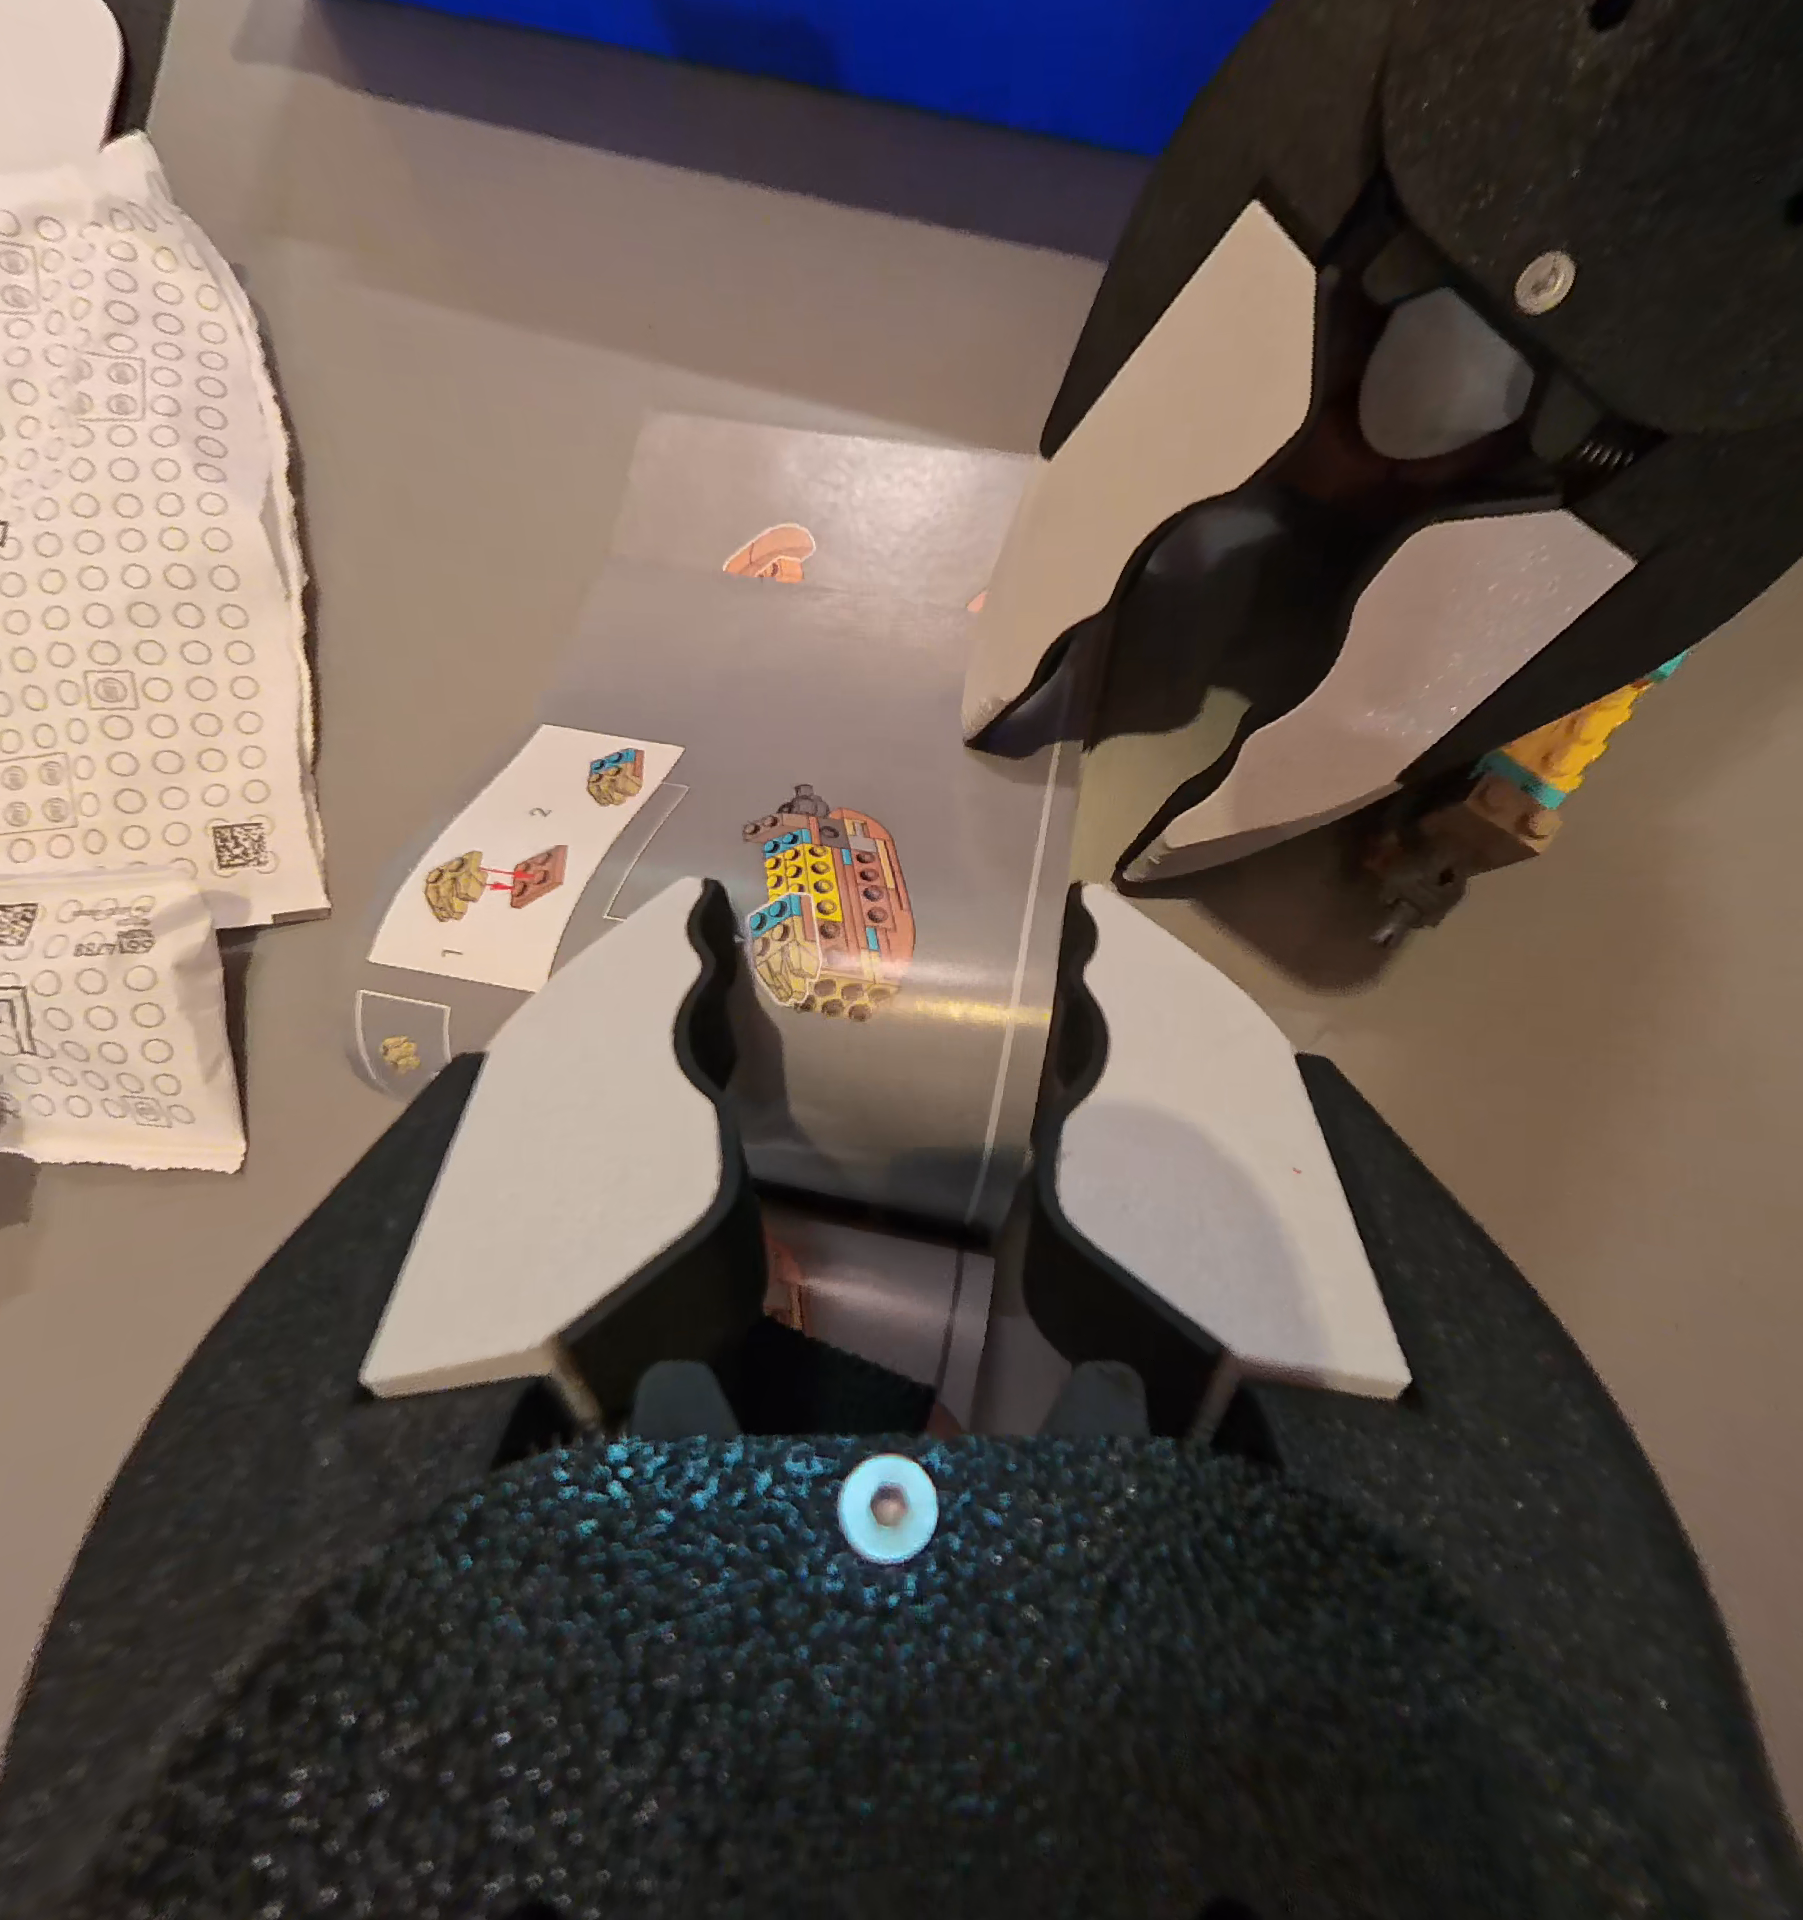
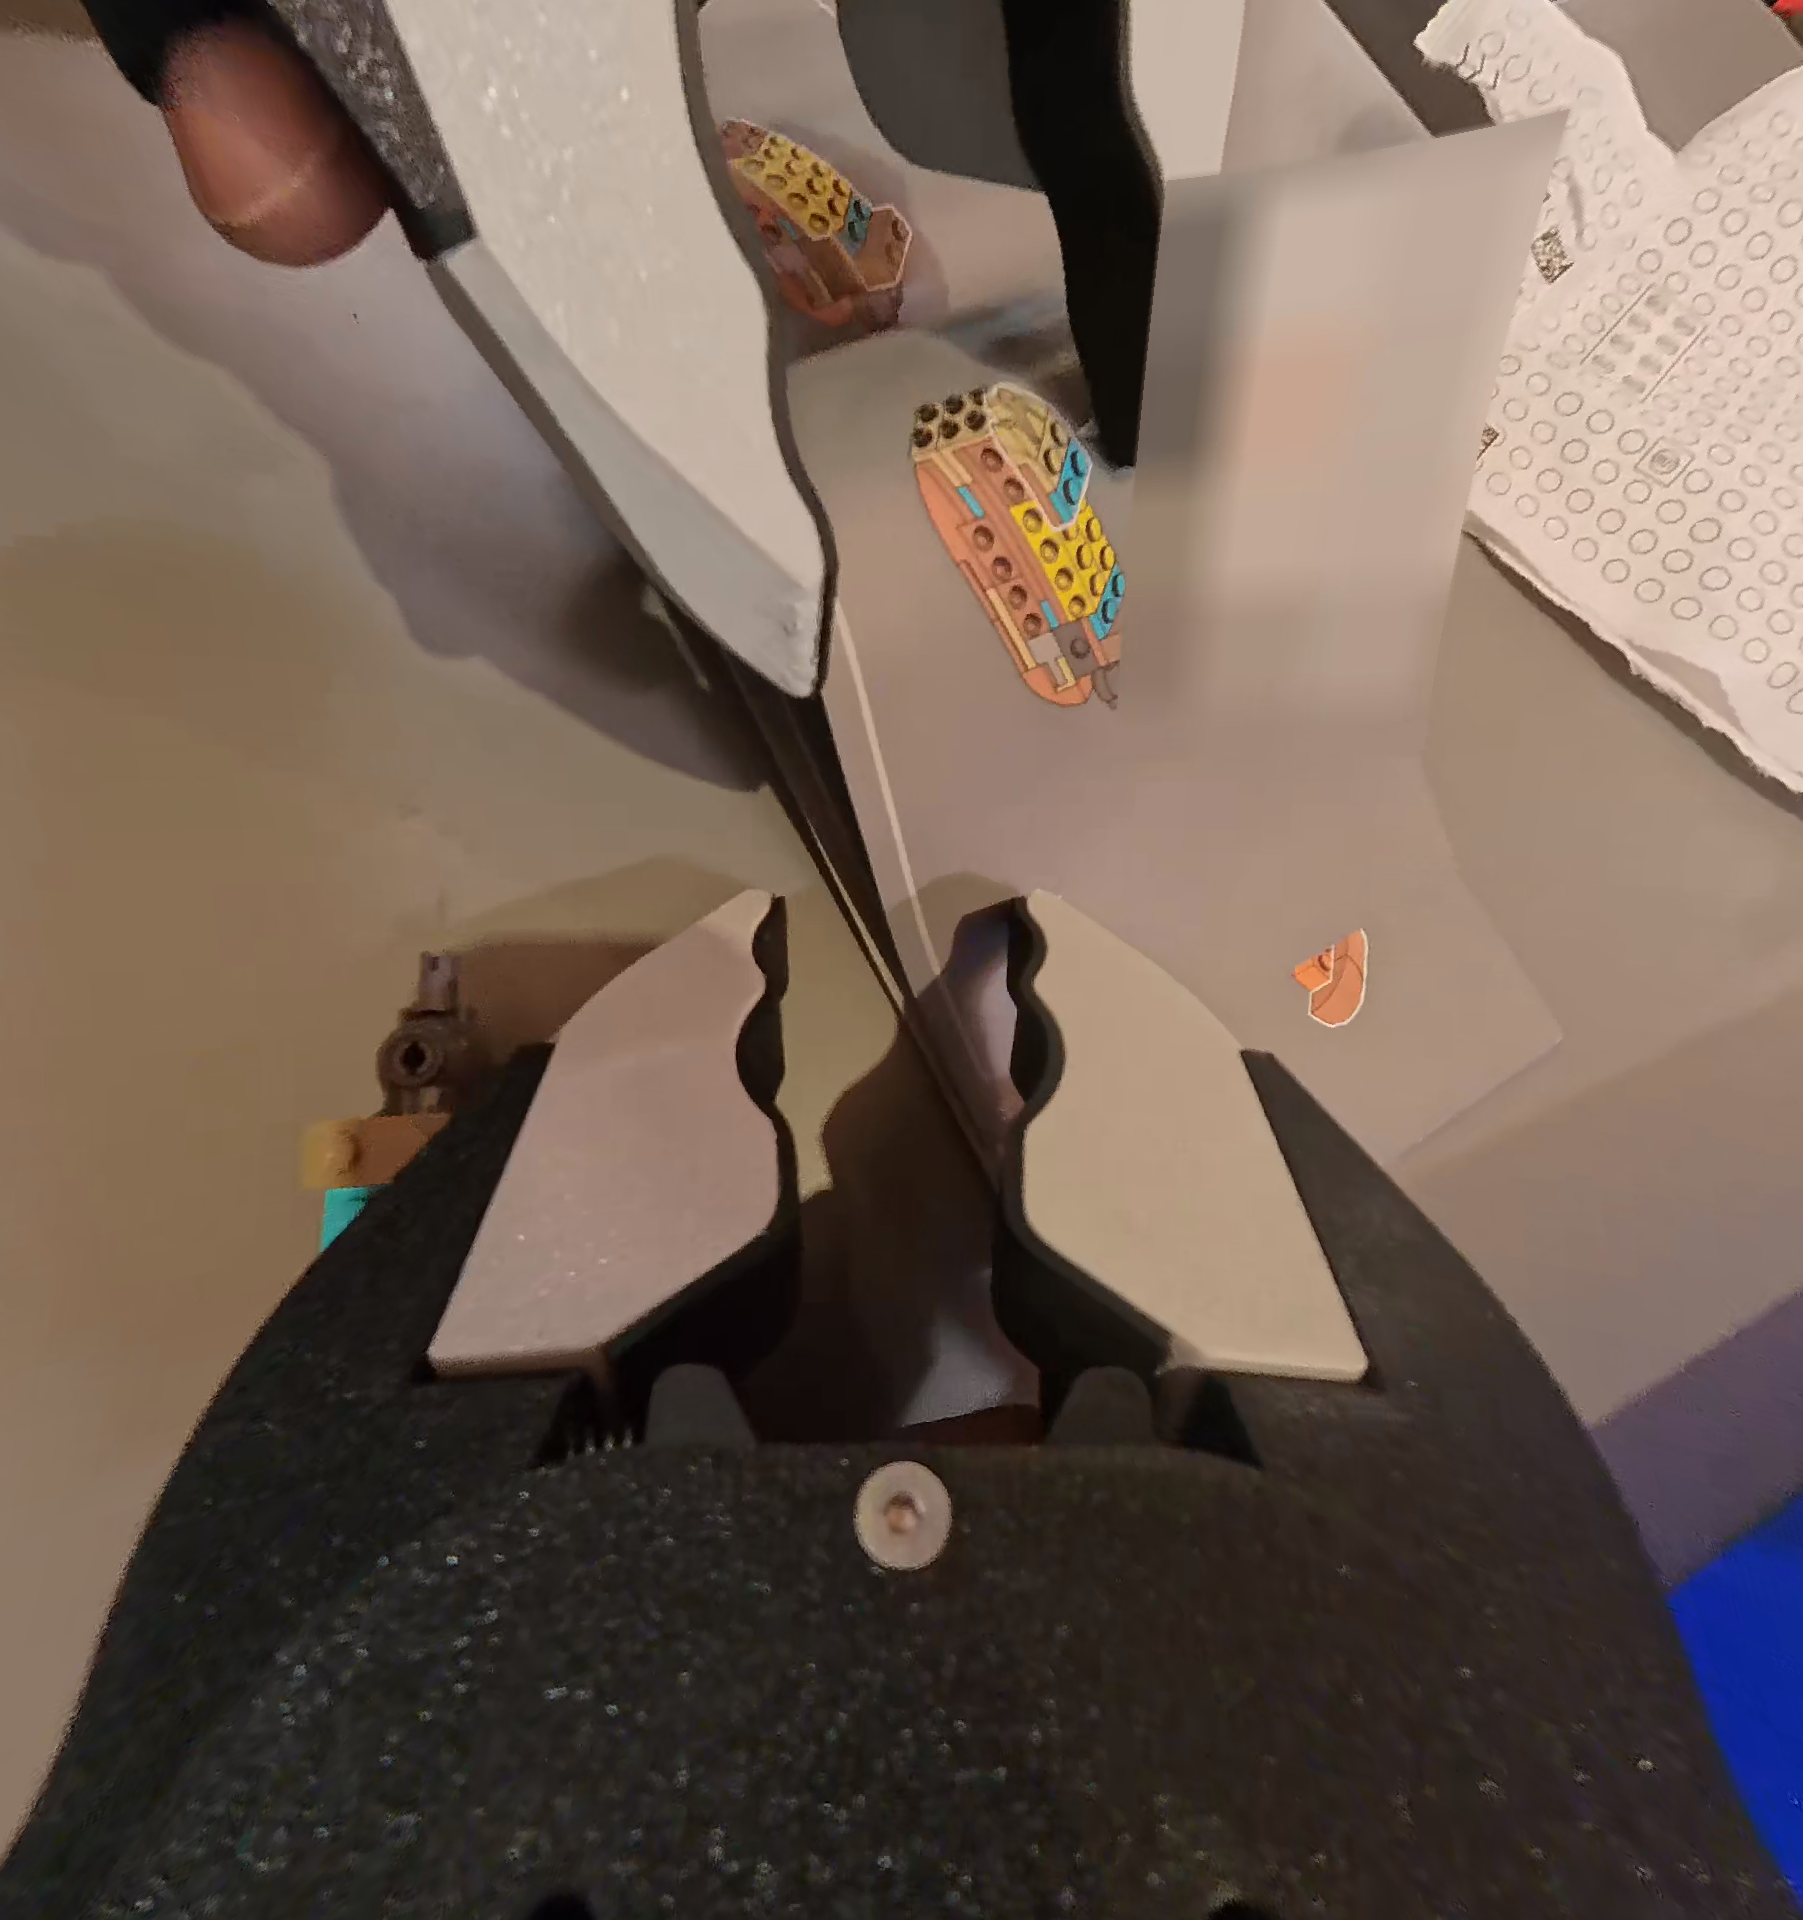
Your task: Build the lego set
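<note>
Lego booklet is floppy, go for the page edge

Lego build (image 1: 1489, 810) sits on the table (image 1: 461, 343) off to the right, mostly hidden behind the right gripper (image 1: 1053, 800) in the left wrist view; in the right wrist view only a corner pokes out (image 2: 377, 1143) beside that gripper's body. Brown, yellow and teal bricks, half built as far as I can tell. It looks light and rigid, but bits could pop off if squeezed sideways, so I'd grab it across the solid brick sides.

What's actually being handled right now is the booklet (image 1: 835, 644). Thin glossy pages, curling up, glare all over them. I reckon it's slippery and limp, so pinch right at a page edge near the fold (image 2: 876, 790), not the middle.

Left gripper (image 1: 892, 899): spread wide, nothing pinched, hovering low over the open page with the ship picture between its tips. It points forward along the booklet.

Right gripper (image 2: 897, 914): also spread, coming from the opposite side and angled down. The raised page edge runs up between its tips, but I can't see it clamped, so I'd call it not holding.

Torn paper bags (image 1: 107, 582) lie to the left, well apart from the build.
</note>
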Tool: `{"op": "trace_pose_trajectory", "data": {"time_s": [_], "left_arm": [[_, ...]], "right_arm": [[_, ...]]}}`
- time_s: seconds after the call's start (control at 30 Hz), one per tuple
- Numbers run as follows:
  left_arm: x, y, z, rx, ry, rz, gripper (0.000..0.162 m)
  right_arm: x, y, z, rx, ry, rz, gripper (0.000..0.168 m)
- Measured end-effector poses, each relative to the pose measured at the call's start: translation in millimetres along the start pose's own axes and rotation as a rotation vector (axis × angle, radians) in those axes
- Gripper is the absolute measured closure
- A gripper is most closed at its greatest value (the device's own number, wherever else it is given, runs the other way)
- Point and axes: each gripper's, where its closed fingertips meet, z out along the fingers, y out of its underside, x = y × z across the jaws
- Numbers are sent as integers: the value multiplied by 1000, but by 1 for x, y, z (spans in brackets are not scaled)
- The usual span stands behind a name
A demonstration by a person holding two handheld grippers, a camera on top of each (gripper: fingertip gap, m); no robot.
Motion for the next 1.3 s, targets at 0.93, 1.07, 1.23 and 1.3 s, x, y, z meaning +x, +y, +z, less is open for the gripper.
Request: {"op": "trace_pose_trajectory", "data": {"time_s": [0.93,1.07,1.23,1.3], "left_arm": [[-4,3,-15,-22,-26,29,101],[-7,5,-23,-24,-32,26,100],[-9,11,-27,-49,-28,26,99],[-8,13,-28,-54,-22,28,99]], "right_arm": [[19,-13,-7,111,-5,176,130],[18,-14,-7,114,-7,171,130],[16,-17,-8,128,-15,166,130],[14,-18,-9,131,-20,164,130]]}}
